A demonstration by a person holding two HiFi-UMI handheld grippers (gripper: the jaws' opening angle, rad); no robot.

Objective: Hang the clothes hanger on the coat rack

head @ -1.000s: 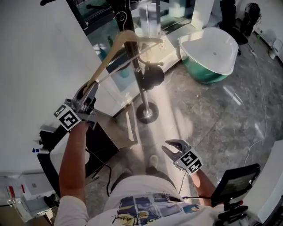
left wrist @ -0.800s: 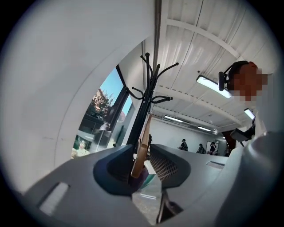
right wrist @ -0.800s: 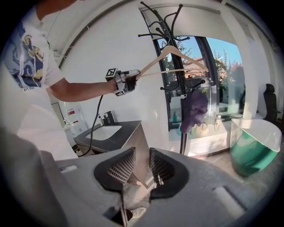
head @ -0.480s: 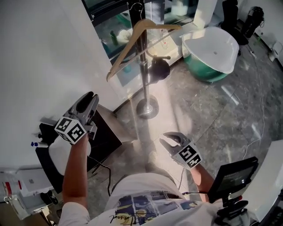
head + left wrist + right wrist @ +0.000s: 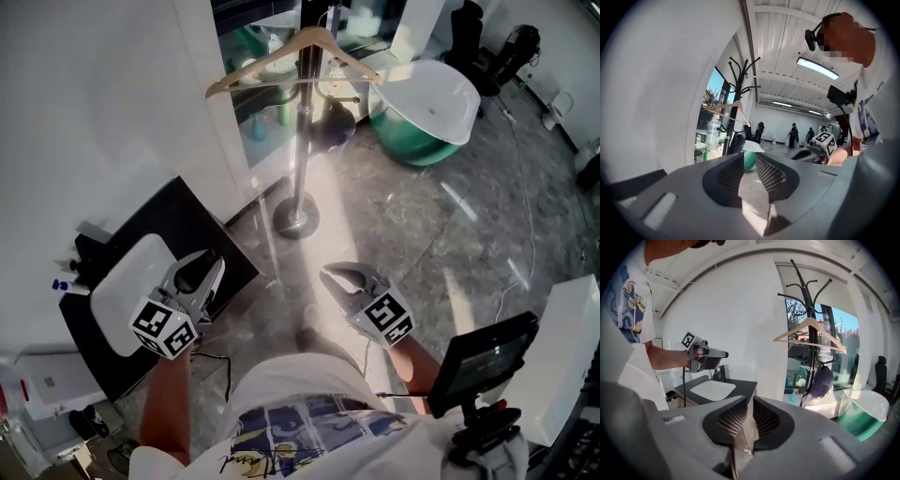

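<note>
A grey marbled floor (image 5: 422,234) runs between a white wall (image 5: 94,112) and a window. A white-rimmed teal tub (image 5: 427,103) stands at two o'clock in the head view. At twelve o'clock stands the coat rack (image 5: 302,141), a chrome pole on a round foot with black curved arms at its top. The pale wooden clothes hanger (image 5: 262,64) hangs from it, roughly level, with no tool touching it. The hook is too small to read, so which arm carries it stays uncertain, though it appears seated.

The left tool (image 5: 202,274) sits at eight o'clock over the edge of a black bench (image 5: 187,216) with a white basin. Its jaws have just been closing and stand narrowly apart with nothing between them. The right tool (image 5: 345,277), at five o'clock, has likewise just been closing. Only a slim slit is left between its jaws, and nothing is in it.

The hanging itself looks done, so the step in hand is the retreat. It should be done by keeping both tools low and well apart from the rack, so that neither brushes the hanger's arms. The hanger should stop swinging before the job is counted finished. If it hangs crooked, the better fix is a lift from under the shoulder, not a pull on one end.
</note>
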